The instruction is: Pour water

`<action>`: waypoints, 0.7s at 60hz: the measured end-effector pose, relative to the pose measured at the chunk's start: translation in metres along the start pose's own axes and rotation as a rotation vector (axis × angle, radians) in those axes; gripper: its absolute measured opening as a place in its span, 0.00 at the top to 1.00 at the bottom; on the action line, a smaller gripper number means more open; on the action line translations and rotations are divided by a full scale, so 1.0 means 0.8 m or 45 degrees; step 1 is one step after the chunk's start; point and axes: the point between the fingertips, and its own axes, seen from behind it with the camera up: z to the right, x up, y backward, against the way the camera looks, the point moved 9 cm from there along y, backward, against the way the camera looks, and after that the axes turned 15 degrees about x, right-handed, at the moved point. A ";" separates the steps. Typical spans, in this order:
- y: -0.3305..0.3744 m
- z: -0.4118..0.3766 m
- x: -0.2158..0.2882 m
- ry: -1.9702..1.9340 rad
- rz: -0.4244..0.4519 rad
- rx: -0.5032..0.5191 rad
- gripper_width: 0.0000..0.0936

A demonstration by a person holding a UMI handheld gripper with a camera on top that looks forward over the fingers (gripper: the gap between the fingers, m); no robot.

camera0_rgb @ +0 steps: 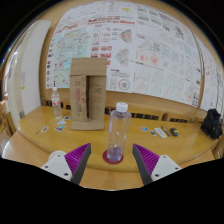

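Wall behind was papered edge to edge with printed sheets (120,40), above a pale wooden table (110,175) with a smooth, slightly glossy top. A cardboard box (88,92) stood upright near the back, matte brown with flaps raised; a small clear cup or glass (57,103) sat just to its side, though I could not make out its contents. A few small items (160,131) lay scattered toward the far edge, and a dark object (211,123) beyond them.

The water bottle (118,132) stood upright just ahead of my gripper (110,160), centred between the fingers: tall, slim, clear plastic, white cap, a reddish base or coaster beneath it. I noted the fingers spread wide, gripping nothing, purple pads (145,156) well clear of the bottle on both sides.

Risks as I judged them: thin plastic would flex under a hard squeeze, and a narrow upright bottle tips easily if one finger touched first. The cap looked on; pouring would fail unless it was removed.
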 end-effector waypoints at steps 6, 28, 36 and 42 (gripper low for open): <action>0.077 -0.044 -0.011 -0.004 -0.027 -0.029 0.09; 0.304 -0.184 -0.069 -0.051 -0.007 -0.105 0.09; 0.340 -0.202 -0.079 -0.039 0.006 -0.114 0.09; 0.356 -0.201 -0.078 -0.057 0.019 -0.137 0.09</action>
